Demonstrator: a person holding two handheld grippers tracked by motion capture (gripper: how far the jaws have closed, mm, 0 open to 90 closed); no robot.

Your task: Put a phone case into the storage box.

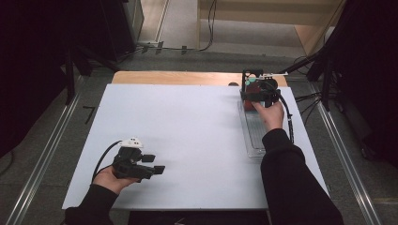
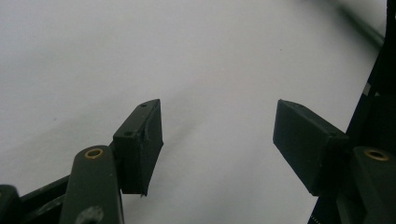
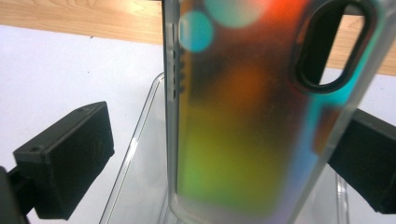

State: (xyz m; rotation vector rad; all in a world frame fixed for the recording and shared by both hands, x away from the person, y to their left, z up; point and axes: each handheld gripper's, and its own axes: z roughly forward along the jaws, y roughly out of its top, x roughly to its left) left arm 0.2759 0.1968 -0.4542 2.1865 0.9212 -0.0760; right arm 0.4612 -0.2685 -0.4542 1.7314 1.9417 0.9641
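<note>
A clear plastic tray (image 1: 256, 136) is lying along the right side of the white table top (image 1: 187, 140), and a dark stand (image 1: 252, 77) is standing just past its far end. The right gripper (image 1: 256, 96) is hovering over that far end with its jaws spread wide around an iridescent phone case (image 3: 243, 116), which is standing upright between them (the left pad is well clear of it; whether the right pad is touching cannot be told). The left gripper (image 1: 152, 164) is resting near the front left of the table, jaws wide apart and holding nothing, well apart from the tray. A wooden edge (image 1: 178, 77) is showing beyond the white sheet; grey floor (image 1: 187, 58) and cables (image 1: 309, 98) are lying around the table.
</note>
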